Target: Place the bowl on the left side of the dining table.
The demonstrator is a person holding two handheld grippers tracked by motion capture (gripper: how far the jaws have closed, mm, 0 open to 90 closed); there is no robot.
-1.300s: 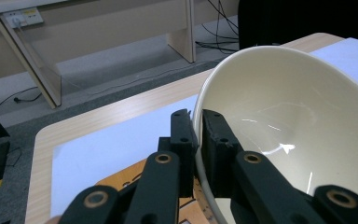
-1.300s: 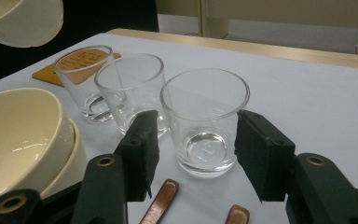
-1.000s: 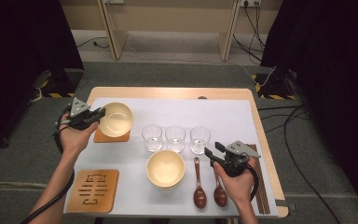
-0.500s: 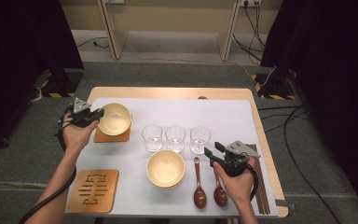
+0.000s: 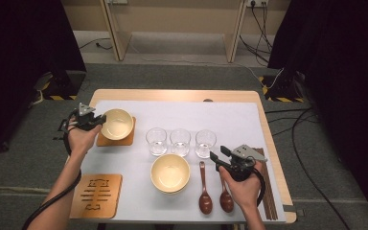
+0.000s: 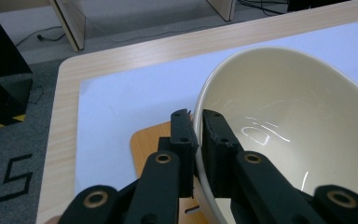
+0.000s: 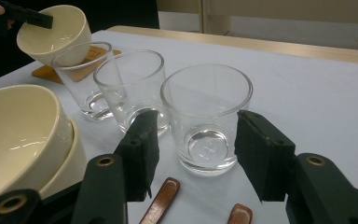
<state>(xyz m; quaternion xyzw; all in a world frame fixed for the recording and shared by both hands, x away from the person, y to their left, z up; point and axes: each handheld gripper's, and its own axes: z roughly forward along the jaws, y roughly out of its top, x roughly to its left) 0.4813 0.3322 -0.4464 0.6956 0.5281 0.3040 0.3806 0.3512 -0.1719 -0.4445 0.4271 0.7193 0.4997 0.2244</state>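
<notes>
We note the left gripper [image 5: 97,120], clamped on the rim of the cream bowl [image 5: 117,123], has lowered it toward the wooden coaster [image 5: 124,139], nearing placement, while the right gripper [image 5: 218,155] waits open before the nearest glass [image 7: 206,116].

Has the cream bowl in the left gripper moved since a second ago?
Yes. The cream bowl, pinched by the left gripper, has come down toward the wooden coaster beneath it.

open cloth behind three glasses [image 5: 180,142] (spoons [image 5: 214,189] crowding the near edge)
</notes>
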